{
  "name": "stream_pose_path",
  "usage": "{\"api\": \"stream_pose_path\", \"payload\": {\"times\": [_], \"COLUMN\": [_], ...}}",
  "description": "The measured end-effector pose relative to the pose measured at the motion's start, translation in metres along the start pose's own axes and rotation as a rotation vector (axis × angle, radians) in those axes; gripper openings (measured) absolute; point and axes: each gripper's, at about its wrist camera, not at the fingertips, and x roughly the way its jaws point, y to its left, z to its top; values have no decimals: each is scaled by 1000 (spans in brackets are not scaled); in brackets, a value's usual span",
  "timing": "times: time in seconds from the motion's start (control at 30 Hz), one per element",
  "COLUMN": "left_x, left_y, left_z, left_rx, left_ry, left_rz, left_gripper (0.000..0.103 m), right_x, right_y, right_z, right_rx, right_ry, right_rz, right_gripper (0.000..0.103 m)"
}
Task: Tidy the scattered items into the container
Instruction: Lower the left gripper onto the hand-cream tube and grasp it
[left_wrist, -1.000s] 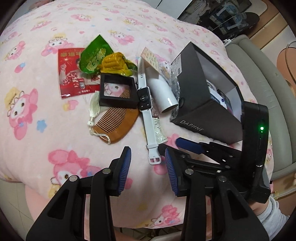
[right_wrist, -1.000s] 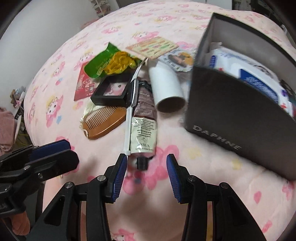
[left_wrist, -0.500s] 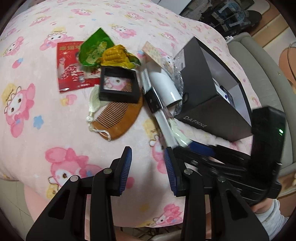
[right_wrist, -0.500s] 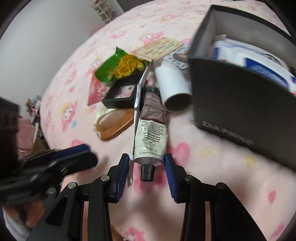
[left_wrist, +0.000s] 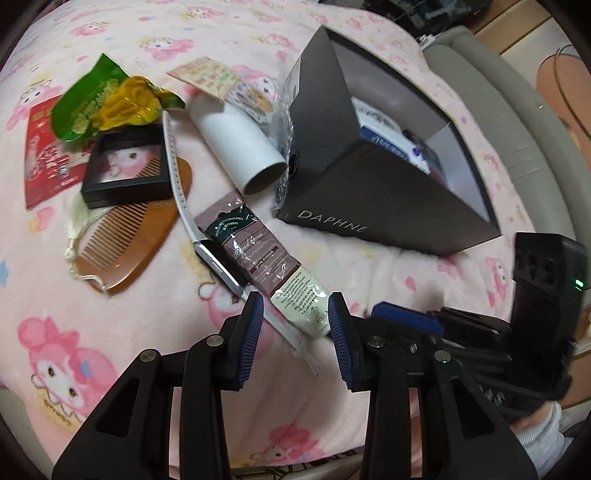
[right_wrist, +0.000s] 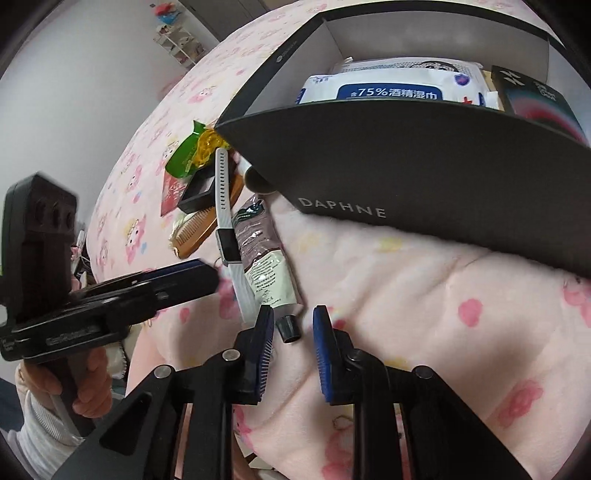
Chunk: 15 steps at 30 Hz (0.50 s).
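Observation:
A hand cream tube (left_wrist: 266, 258) lies on the pink blanket beside a white-strapped smartwatch (left_wrist: 218, 258). My left gripper (left_wrist: 295, 325) is open, with the tube's lower end and the strap tip between its fingers. My right gripper (right_wrist: 293, 332) is open with a narrow gap, its fingers on either side of the tube's black cap (right_wrist: 288, 328), and a sliver of space shows on the right. The open black DAPHNE box (right_wrist: 406, 177) stands just beyond and holds a wet wipes pack (right_wrist: 391, 88). The left gripper (right_wrist: 210, 273) reaches in from the left.
A wooden comb (left_wrist: 129, 236), a black frame case (left_wrist: 125, 170), a white roll (left_wrist: 240, 147), green and yellow snack packets (left_wrist: 92, 107) and a red packet (left_wrist: 44, 162) lie left of the box (left_wrist: 369, 199). A grey sofa arm (left_wrist: 517, 122) runs behind it.
Both grippers have moved in on the tube. The right gripper's fingers have narrowed around the cap. The watch has shifted off the tube and now lies on its side beside it.

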Motion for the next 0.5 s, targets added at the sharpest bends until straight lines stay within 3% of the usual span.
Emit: {"api": "stream_pose_path", "payload": {"times": [0.27, 0.5], "left_x": [3, -4], "left_y": [11, 21], "left_z": [3, 5], "left_rx": [-20, -31], "left_ry": [19, 7], "left_rz": [19, 46], "left_gripper": [36, 36], "right_x": [40, 29], "right_y": [0, -6], "right_z": [-1, -5], "right_rx": [-21, -5], "right_ry": [106, 55], "right_rz": [-9, 24], "right_gripper": [22, 13]}}
